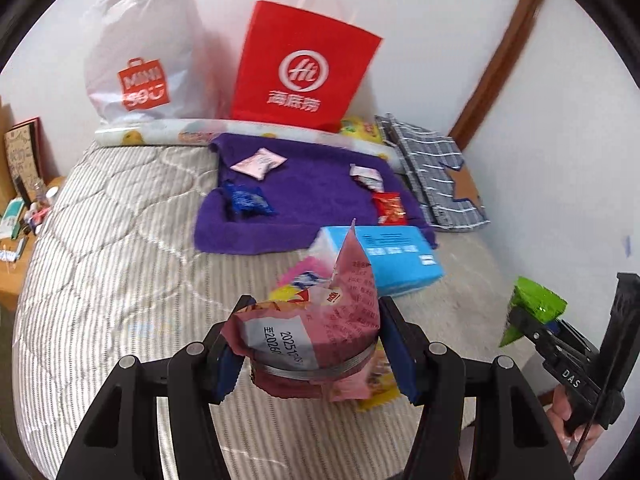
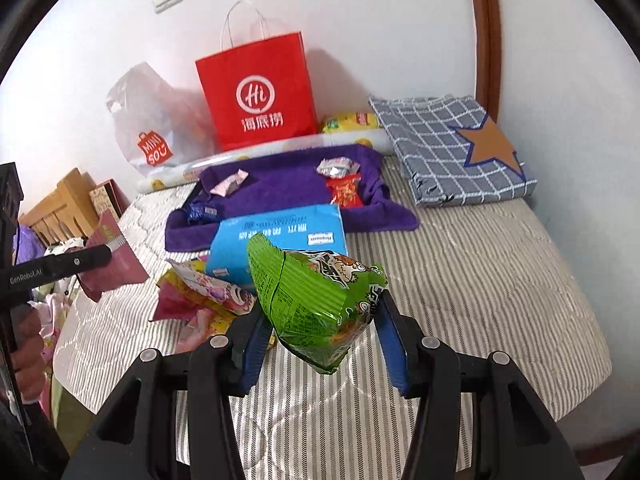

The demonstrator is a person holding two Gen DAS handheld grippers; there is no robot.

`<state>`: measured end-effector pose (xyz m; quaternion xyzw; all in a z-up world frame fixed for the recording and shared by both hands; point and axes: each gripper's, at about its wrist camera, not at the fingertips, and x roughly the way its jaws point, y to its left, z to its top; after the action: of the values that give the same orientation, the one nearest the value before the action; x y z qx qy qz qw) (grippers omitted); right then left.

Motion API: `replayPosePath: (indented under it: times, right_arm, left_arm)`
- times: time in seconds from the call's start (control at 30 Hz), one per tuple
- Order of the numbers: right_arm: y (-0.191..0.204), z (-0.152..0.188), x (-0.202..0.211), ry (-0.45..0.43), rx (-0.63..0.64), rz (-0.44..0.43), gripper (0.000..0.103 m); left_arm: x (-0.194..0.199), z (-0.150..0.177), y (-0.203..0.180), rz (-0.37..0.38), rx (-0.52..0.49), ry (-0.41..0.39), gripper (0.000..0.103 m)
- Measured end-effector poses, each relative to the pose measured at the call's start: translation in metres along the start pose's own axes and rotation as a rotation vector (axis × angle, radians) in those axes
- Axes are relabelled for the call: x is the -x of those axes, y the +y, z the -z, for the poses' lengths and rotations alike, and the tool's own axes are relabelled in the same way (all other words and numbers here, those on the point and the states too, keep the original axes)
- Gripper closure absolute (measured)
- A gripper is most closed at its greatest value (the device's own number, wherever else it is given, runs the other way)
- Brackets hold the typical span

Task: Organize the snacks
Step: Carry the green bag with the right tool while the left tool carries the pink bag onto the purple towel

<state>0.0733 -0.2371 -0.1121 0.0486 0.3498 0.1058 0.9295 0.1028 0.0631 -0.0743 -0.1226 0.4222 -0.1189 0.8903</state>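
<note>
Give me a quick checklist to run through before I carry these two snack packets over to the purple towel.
1. Left gripper clamped on the pink packet: ok, pads press both sides.
2. Right gripper clamped on the green packet: ok, lifted off the bed.
3. The two grippers apart from each other: ok.
4. Free space on the purple towel: ok, bare middle between the small packets.
5. Blue box in the way: not ok, it sits between the grippers and the towel.
6. Whether either packet is slipping: cannot tell.
</note>
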Motion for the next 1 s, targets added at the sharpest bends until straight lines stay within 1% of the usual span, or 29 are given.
replayPosePath:
  times: [0.13,0.23,0.43,0.53,0.7,1.0]
  right_arm:
    - [-0.001,-0.006,0.014,-0.039,0.009,-0.001,0.053]
    - [-0.002,-0.009,0.021,-0.060,0.014,-0.002,0.053]
    - [-0.005,-0.016,0.020,-0.060,0.018,-0.015,0.053]
    - [-0.006,-0.022,0.017,-0.061,0.019,-0.015,0.053]
    - [-0.011,-0.036,0.018,-0.079,0.003,-0.005,0.053]
    - [-0.017,-0.060,0.019,-0.096,-0.005,0.006,0.053]
  left_arm:
    - [0.004,-0.003,-0.023,0.031,-0.046,-0.011,0.044]
    - [0.004,-0.002,-0.036,0.040,-0.069,-0.012,0.044]
    - [0.003,-0.005,-0.051,0.058,-0.079,0.001,0.044]
    - [0.002,-0.013,-0.059,0.053,-0.078,0.002,0.044]
    - [-0.001,-0.027,-0.073,0.063,-0.102,0.009,0.044]
    - [-0.014,-0.041,-0.093,0.064,-0.125,0.023,0.044]
